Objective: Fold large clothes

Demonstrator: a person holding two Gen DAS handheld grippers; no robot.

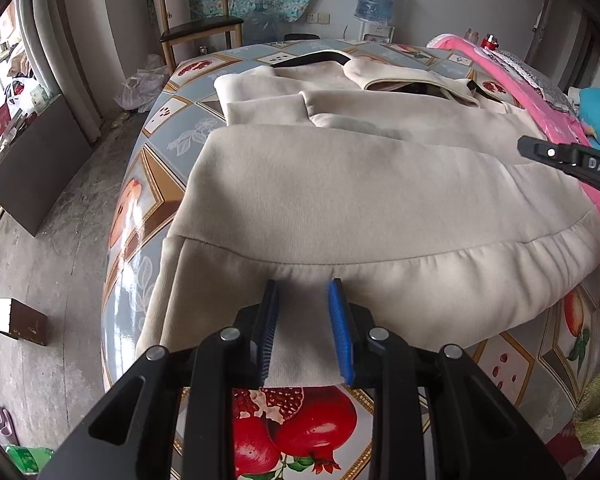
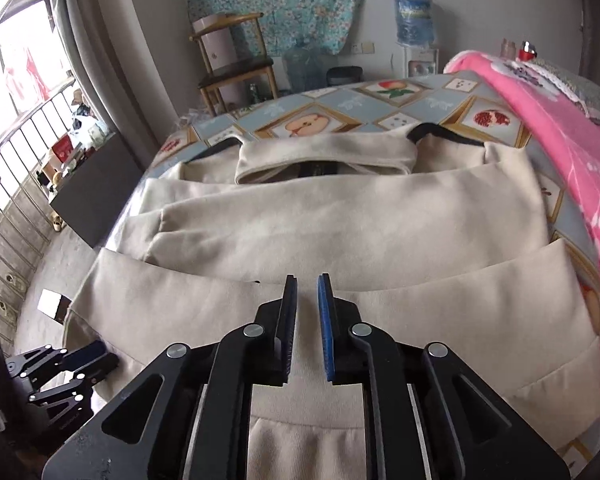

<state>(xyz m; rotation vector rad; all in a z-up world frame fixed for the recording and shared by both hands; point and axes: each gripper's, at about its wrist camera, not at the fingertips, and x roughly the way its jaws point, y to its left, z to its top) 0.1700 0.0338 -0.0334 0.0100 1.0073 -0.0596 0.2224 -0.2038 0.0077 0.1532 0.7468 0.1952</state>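
- The beige garment lies spread flat on the table, collar at the far end, ribbed hem at the near edge, and both sleeves crossed over the chest.
- The left gripper is parted, its fingers straddling the hem band; no cloth is pinched.
- The right gripper hovers above the lower body panel, jaws parted by a narrow gap; contact with the fabric appears absent, though the angle hides the tips.
- Judgement: a thick, soft fleece, limp and moderately heavy; it should drape and sag, not slip.
- Recommended hold: the doubled hem band near each corner, where the stitching gives firm purchase.
- A pink blanket borders the right side.
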